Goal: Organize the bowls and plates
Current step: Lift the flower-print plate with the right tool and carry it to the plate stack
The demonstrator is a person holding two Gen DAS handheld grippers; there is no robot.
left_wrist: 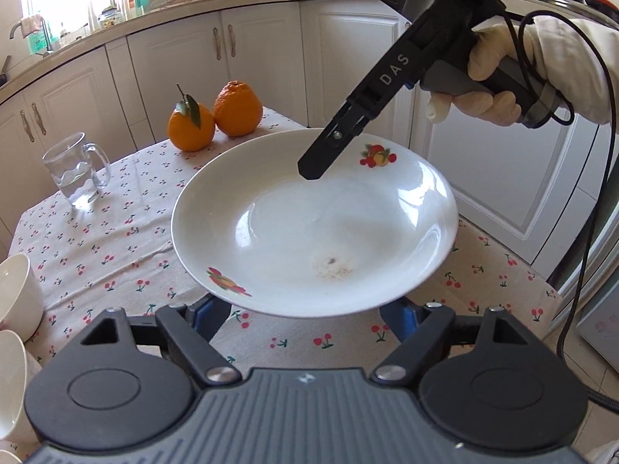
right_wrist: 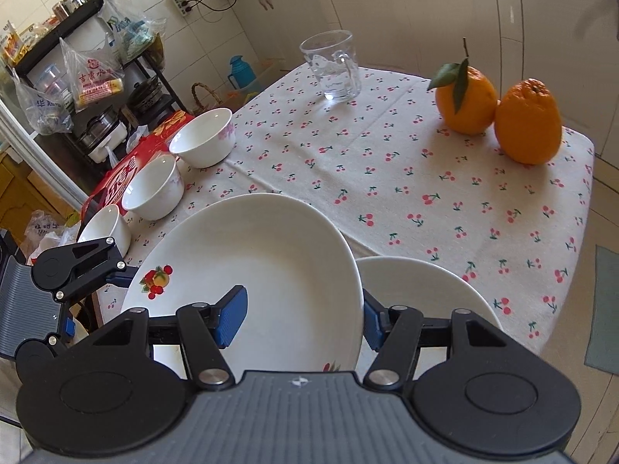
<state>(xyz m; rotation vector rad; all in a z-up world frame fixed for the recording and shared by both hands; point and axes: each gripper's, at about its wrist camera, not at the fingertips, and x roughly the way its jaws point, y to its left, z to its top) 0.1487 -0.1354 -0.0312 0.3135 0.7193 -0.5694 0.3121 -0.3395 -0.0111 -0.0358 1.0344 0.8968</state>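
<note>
**Fruit-printed plate held above the table**

The plate (left_wrist: 313,224) is lifted off the cherry-print tablecloth (left_wrist: 116,239). The left tongs (left_wrist: 305,319) are spread wide beneath its near rim, apparently without clamping it. The right tongs (right_wrist: 305,319) are open, one pad inside the plate's rim and one outside. A second plate (right_wrist: 425,290) lies just beside it; three bowls (right_wrist: 203,137) are lined up along the table's edge.

plate (left_wrist: 313,228) w/ R gripper (left_wrist: 311,172) over it, 2 oranges (left_wrist: 214,118) behind
</note>
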